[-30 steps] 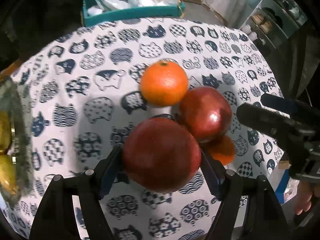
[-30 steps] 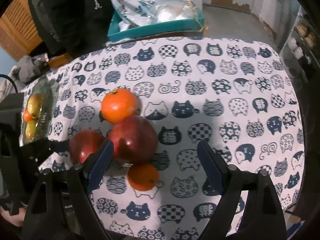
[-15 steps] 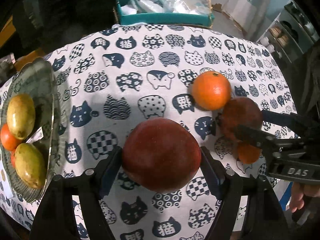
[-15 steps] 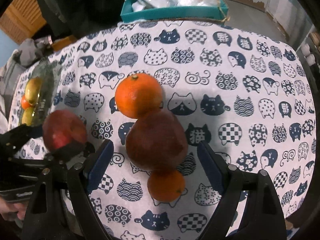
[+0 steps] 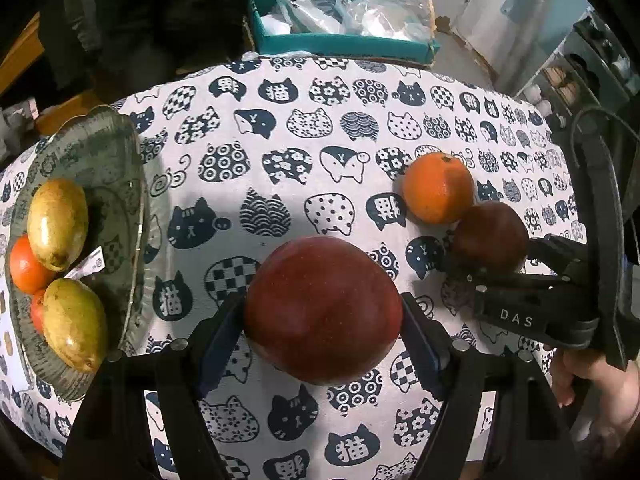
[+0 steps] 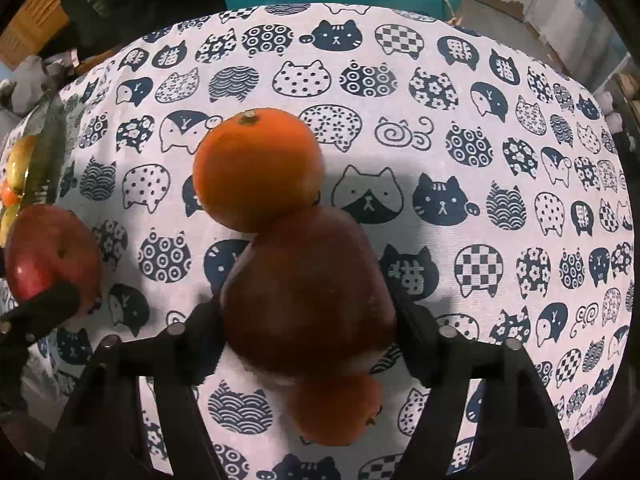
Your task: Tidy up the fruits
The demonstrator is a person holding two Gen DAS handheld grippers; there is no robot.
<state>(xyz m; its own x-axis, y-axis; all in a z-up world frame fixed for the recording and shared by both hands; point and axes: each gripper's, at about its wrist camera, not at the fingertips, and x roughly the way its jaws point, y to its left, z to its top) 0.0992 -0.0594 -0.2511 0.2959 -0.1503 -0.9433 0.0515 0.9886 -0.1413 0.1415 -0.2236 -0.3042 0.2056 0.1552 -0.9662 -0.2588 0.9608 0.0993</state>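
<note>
The left gripper (image 5: 322, 316) clamps a red apple (image 5: 323, 309) at lower centre; the right gripper (image 6: 306, 312) pinches a darker apple (image 6: 306, 296) touching the orange (image 6: 258, 168) above; lifting could roll that orange away.

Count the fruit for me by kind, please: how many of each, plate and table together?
Red apples: 2, one in each pair of tongs.
Oranges: 4, two on the table, two on the plate.
Mangoes: 2, on the plate.
Total: 8
</note>
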